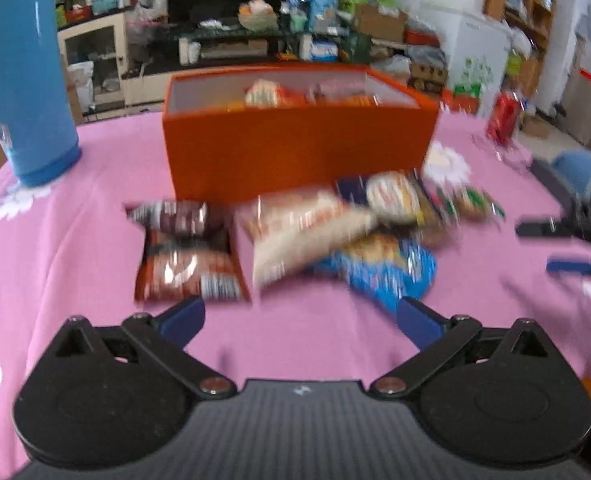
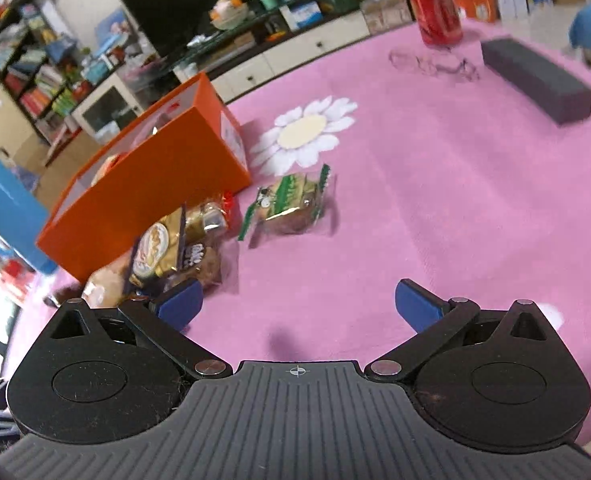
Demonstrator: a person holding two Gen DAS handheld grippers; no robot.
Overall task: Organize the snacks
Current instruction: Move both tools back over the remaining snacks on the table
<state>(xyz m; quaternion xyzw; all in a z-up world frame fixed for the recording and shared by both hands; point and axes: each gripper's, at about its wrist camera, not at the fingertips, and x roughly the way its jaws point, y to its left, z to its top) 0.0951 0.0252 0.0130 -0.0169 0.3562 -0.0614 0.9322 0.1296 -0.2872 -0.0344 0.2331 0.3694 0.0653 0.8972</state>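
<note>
Pink tablecloth (image 1: 75, 220) over the whole table, printed with white daisies (image 2: 303, 136). Toward the far edge, an orange box (image 1: 299, 152), open-topped, with several snack packets (image 1: 271, 94) already inside. Just in front of its near wall, loose on the cloth, a blurred heap of snacks: two brown packets (image 1: 183, 256) overlapping at the left end, a pale long packet (image 1: 299, 228) lying tilted in the middle, a blue packet (image 1: 387, 272) partly beneath it, and a round-labelled gold packet (image 1: 391, 196) close against the box. Off the heap's right end, apart from the rest, a green-and-gold packet (image 2: 291, 204) near the daisy beside the box's short wall. Left gripper (image 1: 301, 320) low over the near edge, released, blue pads spread wide with only bare cloth between them, the heap just beyond the tips. Right gripper (image 2: 297, 304) likewise released and empty, pads wide apart over bare cloth, the gold packet and a dark one beside its left pad; seen also at the right edge of the left view, blurred. Blue thermos (image 1: 27, 72) upright at the far left corner. Red can (image 2: 435, 8) upright near the far right edge, with clear eyeglasses (image 2: 435, 64) and a dark oblong case (image 2: 535, 80) on the cloth in front of it. Cluttered shelves and a dark screen beyond the table.
</note>
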